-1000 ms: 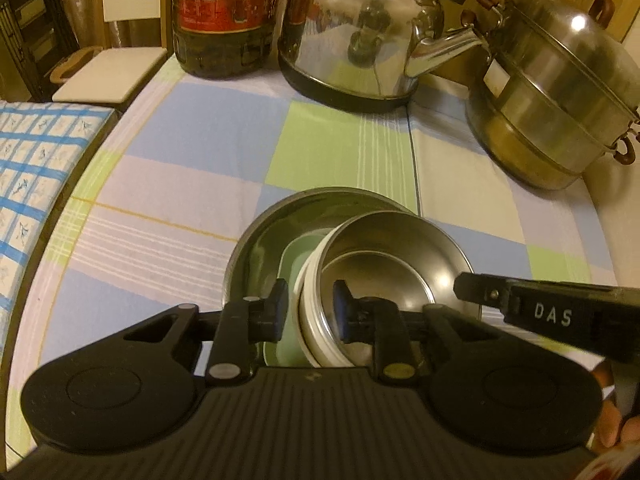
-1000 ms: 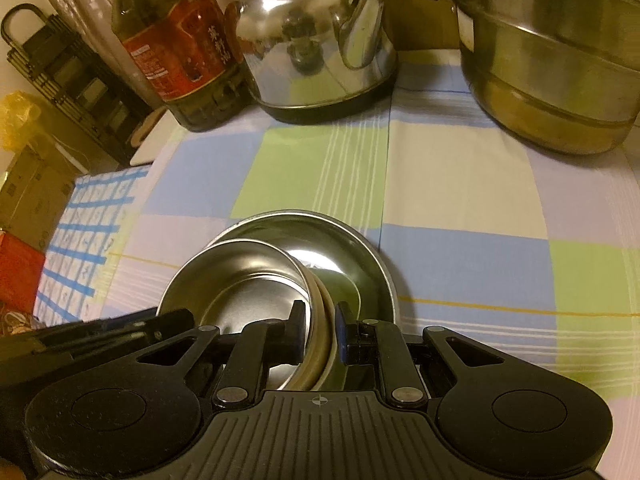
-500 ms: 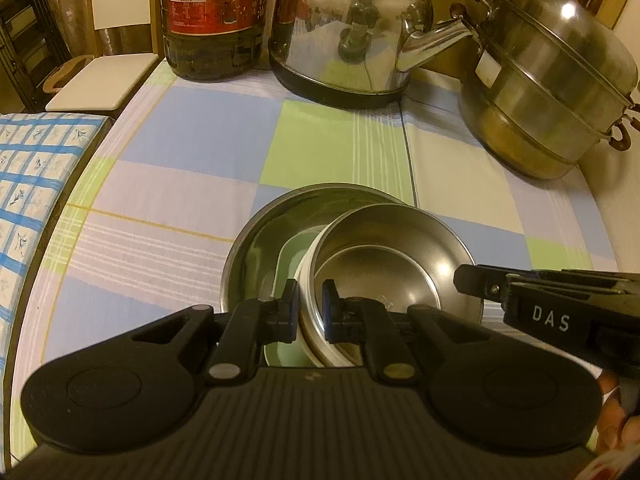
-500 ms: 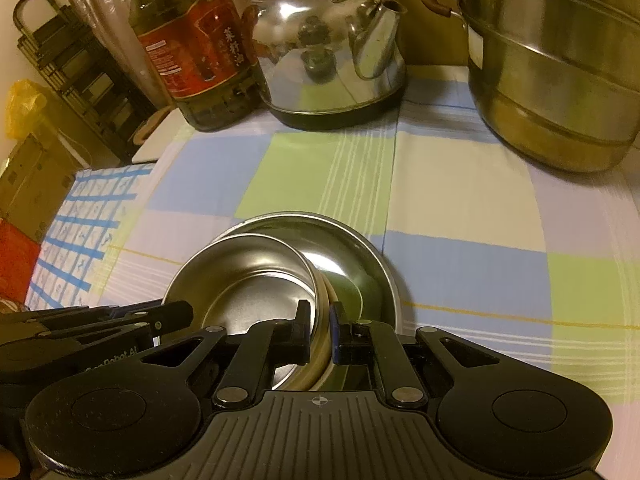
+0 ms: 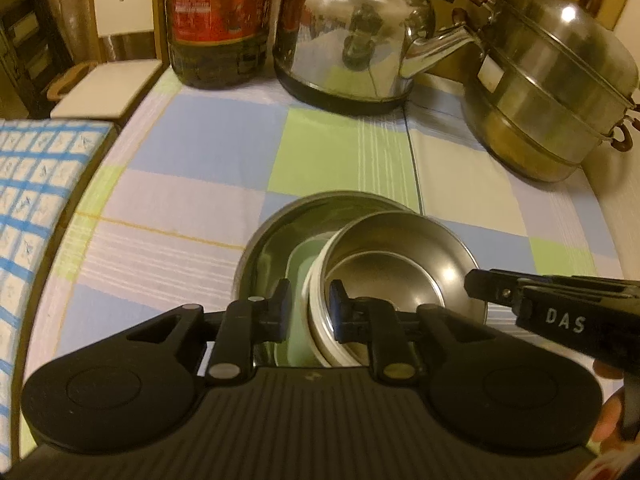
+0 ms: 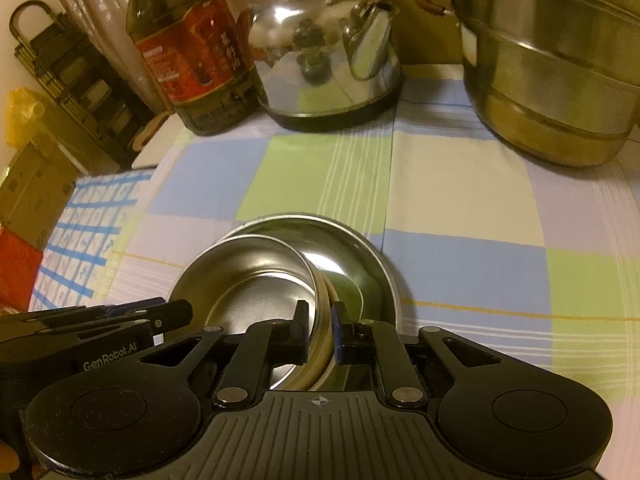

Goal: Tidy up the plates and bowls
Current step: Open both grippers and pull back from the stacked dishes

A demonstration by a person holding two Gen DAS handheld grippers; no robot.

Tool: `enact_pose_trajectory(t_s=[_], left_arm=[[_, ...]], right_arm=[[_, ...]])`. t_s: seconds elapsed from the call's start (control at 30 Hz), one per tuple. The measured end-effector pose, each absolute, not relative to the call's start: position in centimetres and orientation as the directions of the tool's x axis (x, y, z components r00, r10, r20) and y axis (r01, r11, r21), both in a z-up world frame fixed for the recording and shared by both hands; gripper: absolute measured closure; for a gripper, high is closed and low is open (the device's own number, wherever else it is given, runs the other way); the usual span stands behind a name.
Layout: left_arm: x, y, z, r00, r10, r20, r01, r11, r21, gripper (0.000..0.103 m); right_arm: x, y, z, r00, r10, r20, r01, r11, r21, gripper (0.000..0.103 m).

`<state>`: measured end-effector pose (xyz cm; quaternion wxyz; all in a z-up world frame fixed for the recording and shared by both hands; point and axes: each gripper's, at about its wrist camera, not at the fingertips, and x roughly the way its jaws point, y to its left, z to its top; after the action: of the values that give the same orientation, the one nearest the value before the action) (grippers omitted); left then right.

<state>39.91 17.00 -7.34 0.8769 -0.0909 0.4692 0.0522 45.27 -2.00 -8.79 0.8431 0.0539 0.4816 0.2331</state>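
A small steel bowl [image 5: 396, 264] sits tilted in a white bowl [image 5: 314, 300], on a pale green plate [image 5: 300, 276] inside a wide steel plate [image 5: 272, 248]. My left gripper [image 5: 309, 310] straddles the near-left rim of the two bowls. Its jaws are opening, and the left pad stands clear of the rim. In the right wrist view, my right gripper [image 6: 320, 322] straddles the right rim of the steel bowl [image 6: 248, 276], also opening, with a narrow gap. Each gripper shows in the other's view, the right gripper [image 5: 474, 284] and the left gripper [image 6: 180, 314].
Along the back of the checked tablecloth [image 5: 208, 148] stand an oil bottle [image 5: 216, 20], a shiny kettle [image 5: 352, 40] and a steel steamer pot [image 5: 552, 92]. A white board [image 5: 108, 88] and a blue-checked cloth [image 5: 36, 184] lie beyond the table's left edge.
Both pairs of jaws pinched onto the bowl rims half a second ago and have since widened again. Neither hand has shifted, and the stack stays where it was.
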Motion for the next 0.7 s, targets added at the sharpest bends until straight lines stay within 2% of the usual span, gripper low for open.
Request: enact_pose_trajectory(t_s=[0.07, 0.17, 0.23, 0.37, 0.5, 0.6, 0.7], left_arm=[[39.5, 17.0, -6.6, 0.575, 0.009, -0.818, -0.151, 0.984, -0.095, 0.085], [38.2, 17.0, -5.2, 0.619, -0.002, -0.785, -0.098, 0.992, -0.08, 0.077], [37.0, 16.9, -4.3, 0.655, -0.004, -0.756, -0.053, 0.997, -0.051, 0.073], [34.0, 16.4, -3.2, 0.702, -0.017, -0.712, 0.035, 0.999, 0.011, 0.065], [31.1, 15.8, -2.8, 0.713, -0.024, -0.701, 0.083, 0.995, 0.05, 0.058], [28.7, 15.2, -2.6, 0.714, -0.003, -0.701, 0.081, 0.994, 0.079, 0.057], [26.5, 14.7, -2.4, 0.701, -0.004, -0.713, 0.058, 0.997, 0.051, 0.057]], right_arm=[[44.9, -2.6, -8.4, 0.451, 0.459, -0.765, -0.327, 0.883, 0.337, 0.072], [43.7, -4.0, -7.5, 0.495, 0.491, -0.717, -0.306, 0.87, 0.386, 0.056], [42.4, -4.8, -6.8, 0.532, 0.497, -0.686, -0.296, 0.868, 0.399, 0.052], [39.1, -6.1, -6.2, 0.592, 0.468, -0.657, -0.258, 0.882, 0.395, 0.051], [35.7, -6.8, -6.3, 0.597, 0.418, -0.684, -0.214, 0.905, 0.367, 0.051], [33.3, -7.2, -6.4, 0.596, 0.39, -0.702, -0.213, 0.92, 0.33, 0.051], [31.2, -7.7, -6.5, 0.589, 0.389, -0.708, -0.223, 0.921, 0.32, 0.051]])
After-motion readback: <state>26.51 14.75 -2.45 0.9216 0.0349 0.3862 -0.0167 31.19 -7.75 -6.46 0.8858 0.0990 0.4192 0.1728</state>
